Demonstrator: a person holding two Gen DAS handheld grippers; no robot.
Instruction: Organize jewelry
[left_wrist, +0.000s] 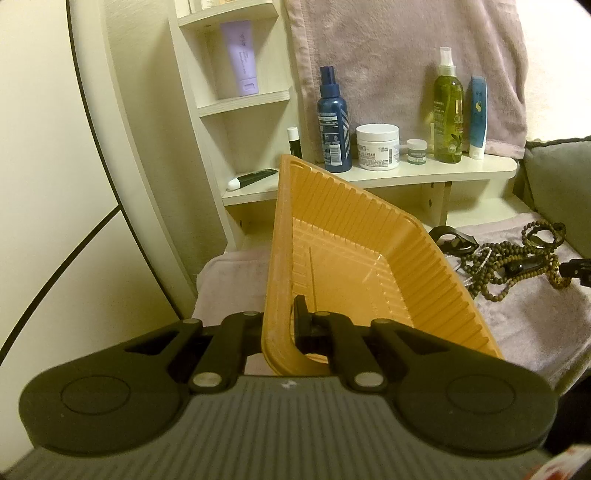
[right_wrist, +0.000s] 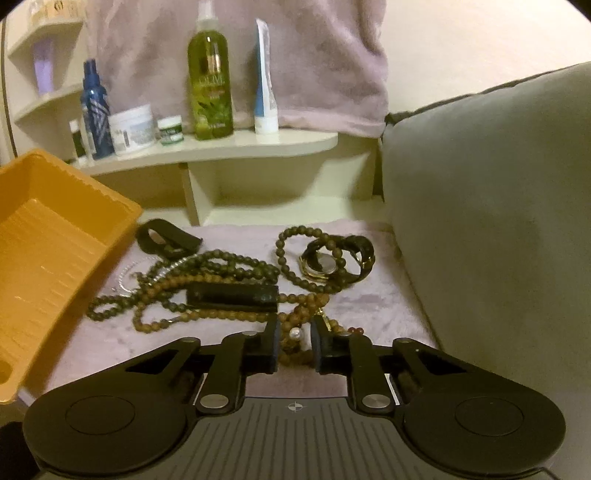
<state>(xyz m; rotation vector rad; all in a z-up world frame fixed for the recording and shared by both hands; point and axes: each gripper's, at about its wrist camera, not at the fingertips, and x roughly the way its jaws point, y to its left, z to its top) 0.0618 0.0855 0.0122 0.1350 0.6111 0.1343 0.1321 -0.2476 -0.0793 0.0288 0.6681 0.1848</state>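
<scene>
Judging by how things lie, the sorting has barely begun: the orange tray (left_wrist: 369, 266) shows a bare ribbed floor in both views, with no piece of jewelry inside it, while everything to be organized sits in one tangle on the towel-covered surface (right_wrist: 369, 295) just beside the tray's right wall. The left claw (left_wrist: 279, 325) is clamped on the tray's near rim, one finger inside and one outside the wall, and the tray is held tipped, its far corner raised toward the shelf of toiletry bottles (left_wrist: 406, 173) behind it. The right claw (right_wrist: 293, 343) hovers low over the near end of the pile with its jaws parted and nothing held; a strand of brown bead necklace (right_wrist: 229, 317) with a pale pearl-like bead runs between the fingers, so a pinch there looks like the step in hand. Further from the tray lie a darker bead necklace (right_wrist: 236, 264), a flat black clip-like piece (right_wrist: 232, 295) across the beads, a watch (right_wrist: 325, 264) with a dark strap looped in more beads, and a black band (right_wrist: 166, 238) close to the tray's corner; a thin silvery chain also seems to lie under the beads, though it is hard to make out. All of these are left to move, and the strands overlap, so lifting one may drag its neighbours.
</scene>
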